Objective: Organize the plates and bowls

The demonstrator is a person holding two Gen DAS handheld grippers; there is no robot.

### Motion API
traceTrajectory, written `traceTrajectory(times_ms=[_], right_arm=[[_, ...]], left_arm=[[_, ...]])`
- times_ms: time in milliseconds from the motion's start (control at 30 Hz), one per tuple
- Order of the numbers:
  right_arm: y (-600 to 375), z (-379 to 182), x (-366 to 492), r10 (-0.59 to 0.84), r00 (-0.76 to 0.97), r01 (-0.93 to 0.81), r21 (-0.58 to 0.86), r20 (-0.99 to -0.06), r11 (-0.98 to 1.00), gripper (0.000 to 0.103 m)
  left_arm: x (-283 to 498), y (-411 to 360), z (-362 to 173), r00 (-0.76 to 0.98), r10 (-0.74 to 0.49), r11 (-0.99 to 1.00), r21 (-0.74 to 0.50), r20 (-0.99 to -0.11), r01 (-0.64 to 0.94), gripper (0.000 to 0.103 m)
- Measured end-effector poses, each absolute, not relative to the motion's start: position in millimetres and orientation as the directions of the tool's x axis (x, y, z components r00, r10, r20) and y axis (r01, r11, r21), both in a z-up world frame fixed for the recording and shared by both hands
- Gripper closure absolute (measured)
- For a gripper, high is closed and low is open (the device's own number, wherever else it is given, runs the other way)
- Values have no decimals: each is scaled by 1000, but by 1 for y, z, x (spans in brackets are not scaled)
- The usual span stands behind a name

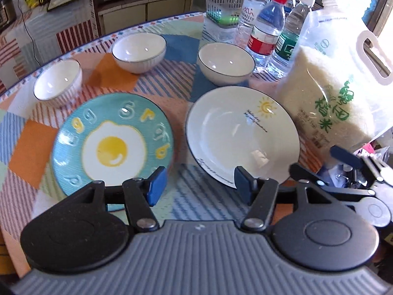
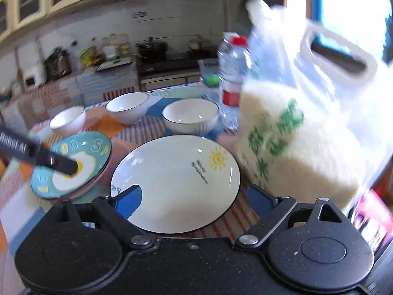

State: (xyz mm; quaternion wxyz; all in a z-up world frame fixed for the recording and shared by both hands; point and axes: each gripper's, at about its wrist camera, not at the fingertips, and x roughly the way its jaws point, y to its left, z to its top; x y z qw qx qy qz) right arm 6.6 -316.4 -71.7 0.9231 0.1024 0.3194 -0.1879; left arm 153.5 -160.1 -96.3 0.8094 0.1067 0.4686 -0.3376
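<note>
A teal plate with a fried-egg print (image 1: 113, 142) (image 2: 71, 164) lies at the front left of the table, on a pink plate whose rim (image 2: 98, 183) shows beneath it. A white plate with a sun drawing (image 1: 243, 135) (image 2: 176, 182) lies to its right. Three white bowls stand behind: left (image 1: 57, 82) (image 2: 67, 121), middle (image 1: 138, 51) (image 2: 127, 108), right (image 1: 226, 62) (image 2: 190, 115). My left gripper (image 1: 199, 186) is open and empty, over the gap between the two plates. My right gripper (image 2: 196, 201) is open and empty, over the white plate's near edge.
A large bag of rice (image 1: 336, 81) (image 2: 302, 123) stands right of the white plate. Several water bottles (image 1: 266, 29) (image 2: 232, 73) and a small basket (image 1: 221, 9) stand behind. The table (image 1: 157, 86) has a patterned cloth. Kitchen counters lie beyond.
</note>
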Motion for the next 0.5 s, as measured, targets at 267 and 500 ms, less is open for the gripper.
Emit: traceTrajectory(times_ms=[267, 500], right_arm=[[-344, -105, 15, -238, 724, 481, 227, -647, 847, 13], [-357, -128, 27, -208, 721, 482, 263, -661, 836, 26]], left_arm=[[154, -174, -136, 282, -426, 816, -231, -860, 530, 42], [158, -188, -159, 302, -403, 842, -221, -864, 492, 40]])
